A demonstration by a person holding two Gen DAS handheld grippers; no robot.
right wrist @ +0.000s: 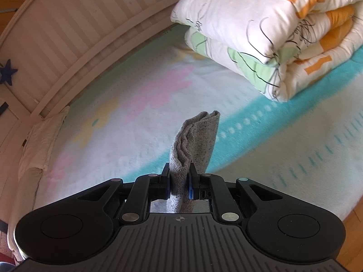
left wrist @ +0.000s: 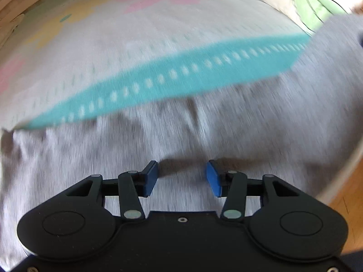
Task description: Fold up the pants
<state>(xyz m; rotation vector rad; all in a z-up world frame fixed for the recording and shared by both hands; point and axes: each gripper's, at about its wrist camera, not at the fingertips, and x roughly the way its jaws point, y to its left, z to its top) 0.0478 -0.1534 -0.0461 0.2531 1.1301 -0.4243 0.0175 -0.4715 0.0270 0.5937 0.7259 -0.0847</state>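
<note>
While the left gripper hangs with jaws apart over grey pants spread on the bed blanket, the right gripper pinches a bunched pants end. Folded quilt lies beyond; slatted rail borders the blanket.

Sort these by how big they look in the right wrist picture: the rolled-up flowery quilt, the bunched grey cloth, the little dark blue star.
1. Rolled-up flowery quilt
2. Bunched grey cloth, though closeness to the camera flatters it
3. Little dark blue star
</note>
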